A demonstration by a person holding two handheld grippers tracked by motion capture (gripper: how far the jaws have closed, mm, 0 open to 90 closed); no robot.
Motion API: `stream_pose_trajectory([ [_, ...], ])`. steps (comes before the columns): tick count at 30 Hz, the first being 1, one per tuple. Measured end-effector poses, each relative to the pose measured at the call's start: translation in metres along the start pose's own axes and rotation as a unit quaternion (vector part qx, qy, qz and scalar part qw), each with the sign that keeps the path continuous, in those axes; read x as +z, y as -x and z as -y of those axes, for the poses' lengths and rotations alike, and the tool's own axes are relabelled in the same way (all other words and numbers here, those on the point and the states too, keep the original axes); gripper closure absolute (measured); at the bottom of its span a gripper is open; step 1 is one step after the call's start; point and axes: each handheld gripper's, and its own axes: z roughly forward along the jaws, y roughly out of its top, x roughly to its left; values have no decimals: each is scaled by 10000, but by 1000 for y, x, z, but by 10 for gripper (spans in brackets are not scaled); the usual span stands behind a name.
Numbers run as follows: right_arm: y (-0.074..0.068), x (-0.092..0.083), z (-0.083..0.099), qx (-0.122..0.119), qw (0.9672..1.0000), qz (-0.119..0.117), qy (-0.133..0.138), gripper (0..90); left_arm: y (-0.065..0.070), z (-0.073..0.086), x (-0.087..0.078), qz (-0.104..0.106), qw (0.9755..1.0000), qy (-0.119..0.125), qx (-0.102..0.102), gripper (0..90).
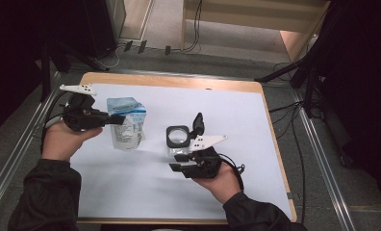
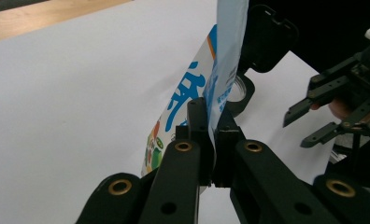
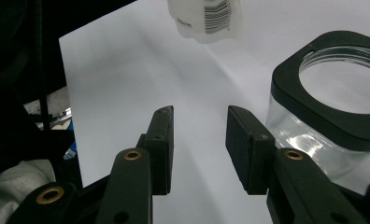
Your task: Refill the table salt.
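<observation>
My left gripper (image 2: 210, 140) has its jaws clamped on the top edge of a printed pouch (image 1: 126, 124), hanging above the worktop (image 1: 227, 115). My right gripper (image 3: 197, 140) jaws stand apart, empty, beside the open clear jar (image 1: 178, 137).

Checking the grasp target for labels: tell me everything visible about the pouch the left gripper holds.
The pouch is a soft, glossy plastic bag, white with a blue top band, blue lettering, colourful print low down and a barcode. It hangs upright above the white table sheet, pinched at its upper edge by the left gripper, whose fingers are shut on it. The open clear jar stands apart from it.
</observation>
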Motion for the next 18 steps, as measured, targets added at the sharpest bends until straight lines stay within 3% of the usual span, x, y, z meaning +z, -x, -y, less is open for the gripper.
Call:
stream_pose_trajectory([
  [9,-10,18,-14,-69,10000,28,54,626,11,-5,-6,13,10000,3,21,900],
  [18,-15,48,-23,-181,9998,33,59,607,21,-6,-9,33,10000,11,44,900],
])
